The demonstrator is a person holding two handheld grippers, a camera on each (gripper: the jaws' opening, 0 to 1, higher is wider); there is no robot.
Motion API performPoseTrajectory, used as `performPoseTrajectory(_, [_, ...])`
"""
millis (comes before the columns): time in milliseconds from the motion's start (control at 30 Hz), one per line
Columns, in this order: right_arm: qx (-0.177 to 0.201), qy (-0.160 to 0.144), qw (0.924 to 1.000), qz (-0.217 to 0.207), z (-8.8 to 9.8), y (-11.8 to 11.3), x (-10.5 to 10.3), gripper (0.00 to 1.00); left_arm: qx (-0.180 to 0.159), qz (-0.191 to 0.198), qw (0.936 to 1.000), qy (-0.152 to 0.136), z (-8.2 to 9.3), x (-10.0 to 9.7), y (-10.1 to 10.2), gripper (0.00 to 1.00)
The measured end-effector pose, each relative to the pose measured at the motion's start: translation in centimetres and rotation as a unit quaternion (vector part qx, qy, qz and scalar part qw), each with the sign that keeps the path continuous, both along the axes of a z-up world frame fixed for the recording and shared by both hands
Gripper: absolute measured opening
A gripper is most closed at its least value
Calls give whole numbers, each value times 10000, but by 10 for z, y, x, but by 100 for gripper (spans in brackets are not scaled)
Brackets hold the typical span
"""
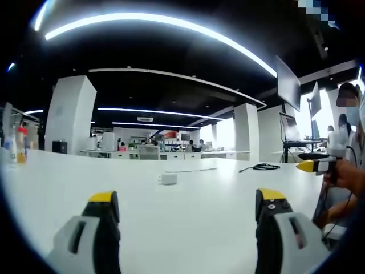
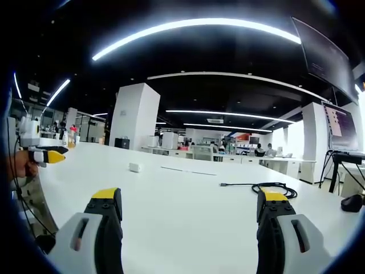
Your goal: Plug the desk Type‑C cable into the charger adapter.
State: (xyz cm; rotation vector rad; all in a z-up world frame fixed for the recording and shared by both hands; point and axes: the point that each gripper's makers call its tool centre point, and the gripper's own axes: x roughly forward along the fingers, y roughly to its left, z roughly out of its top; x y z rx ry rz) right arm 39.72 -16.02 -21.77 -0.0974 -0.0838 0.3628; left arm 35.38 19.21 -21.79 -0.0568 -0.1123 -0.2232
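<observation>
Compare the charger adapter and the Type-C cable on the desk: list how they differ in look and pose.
The charger adapter is a small white block; the Type-C cable is black and thin. The adapter is compact and sits alone; the cable lies partly coiled with one end stretched out toward the adapter. Both rest on the white desk, apart and unplugged, with neither one gripped.

No text, label, brand or number can be read anywhere. The white charger adapter (image 1: 167,178) on the white table (image 1: 199,211) shows no legible marking (it is too small to tell), and the lit monitor screens (image 2: 341,128) at the side are blurred.
</observation>
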Motion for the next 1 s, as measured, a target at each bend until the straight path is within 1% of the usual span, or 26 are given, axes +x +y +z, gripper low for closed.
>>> performPoseTrajectory(500, [-15, 40, 10000, 36, -3, 4, 1, 100, 9, -44, 10000, -1, 1, 3, -3, 99])
performPoseTrajectory(1000, [-6, 76, 10000, 46, -6, 3, 1, 100, 256, -172, 9995, -63, 8, 12, -6, 97])
